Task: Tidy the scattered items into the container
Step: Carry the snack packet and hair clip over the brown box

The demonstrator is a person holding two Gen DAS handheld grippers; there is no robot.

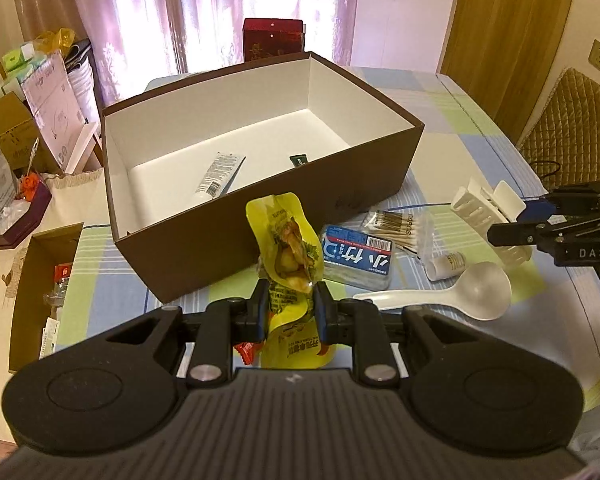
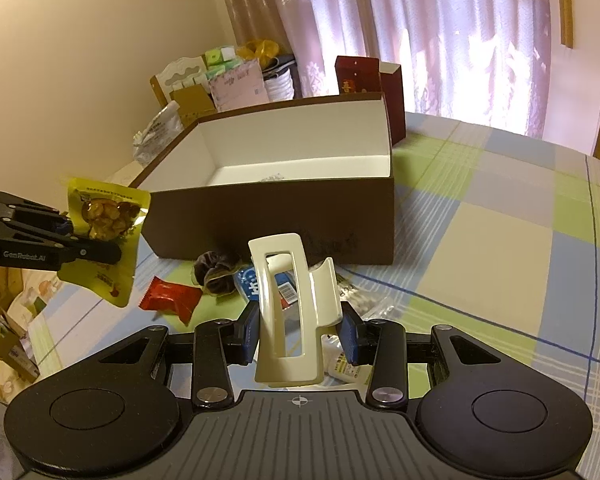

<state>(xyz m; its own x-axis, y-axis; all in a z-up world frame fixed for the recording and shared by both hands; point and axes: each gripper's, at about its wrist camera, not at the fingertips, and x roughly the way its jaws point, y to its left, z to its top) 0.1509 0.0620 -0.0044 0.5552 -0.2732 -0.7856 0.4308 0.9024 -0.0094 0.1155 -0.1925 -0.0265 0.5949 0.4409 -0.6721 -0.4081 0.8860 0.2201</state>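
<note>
My left gripper (image 1: 290, 308) is shut on a yellow snack pouch (image 1: 288, 248), held upright above the table just in front of the brown box (image 1: 260, 208). The same pouch (image 2: 104, 220) shows at the left of the right wrist view. My right gripper (image 2: 300, 330) is shut on a cream hair claw clip (image 2: 288, 308), also lifted off the table; the clip (image 1: 488, 216) appears at the right of the left wrist view. Inside the white-lined box lie a tube (image 1: 220, 176) and a small dark packet (image 1: 299, 160).
On the checked tablecloth (image 2: 480, 240) in front of the box lie a blue pack (image 1: 358, 256), a bag of cotton swabs (image 1: 400, 228), a small white bottle (image 1: 446, 266), a white spoon (image 1: 460, 296), a red candy wrapper (image 2: 170, 296) and a dark scrunchie (image 2: 218, 272). Cluttered cartons stand left of the table.
</note>
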